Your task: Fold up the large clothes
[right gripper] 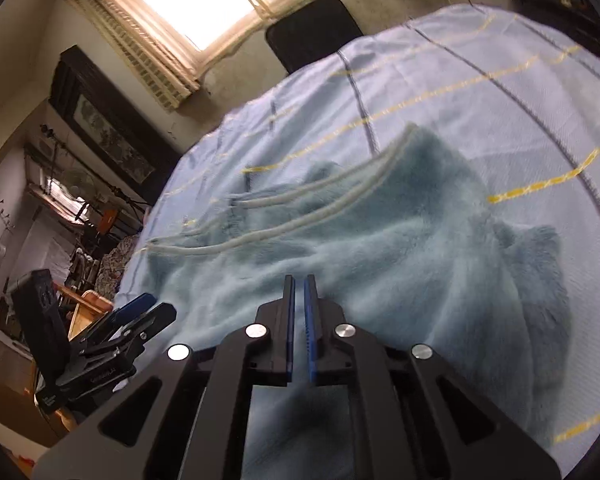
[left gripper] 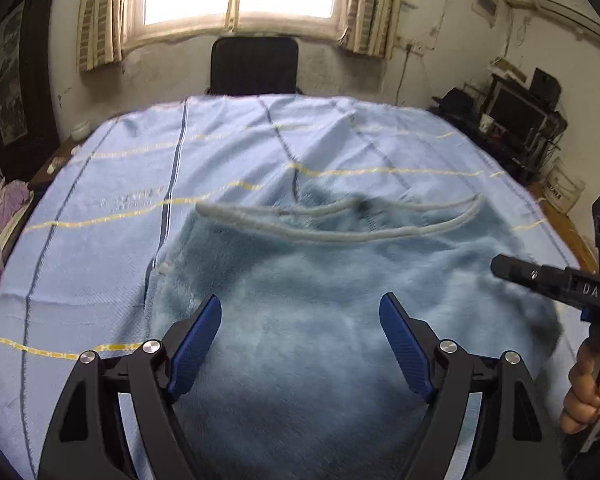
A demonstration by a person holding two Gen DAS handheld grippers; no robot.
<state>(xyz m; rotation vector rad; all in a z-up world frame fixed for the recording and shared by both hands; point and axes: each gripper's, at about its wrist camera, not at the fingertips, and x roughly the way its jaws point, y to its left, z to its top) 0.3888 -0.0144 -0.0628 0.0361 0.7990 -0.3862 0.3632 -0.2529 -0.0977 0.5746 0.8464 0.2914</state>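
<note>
A fluffy light blue garment [left gripper: 300, 288] with a pale corded hem lies spread on a blue checked cloth [left gripper: 112, 184]; it also shows in the right wrist view [right gripper: 380, 240]. My left gripper [left gripper: 300, 312] is open and empty, hovering over the garment's near part. It appears at the left of the right wrist view [right gripper: 140, 312]. My right gripper [right gripper: 299, 284] is shut with nothing seen between its blue pads, just above the garment. It enters the left wrist view from the right [left gripper: 500, 266], held by a hand.
The checked cloth [right gripper: 500, 80] covers the whole table. A black chair [left gripper: 254, 66] stands at the far edge under the window. A shelf with electronics [left gripper: 520, 120] stands at the right wall. Clutter and a framed picture [right gripper: 108, 128] are on the left.
</note>
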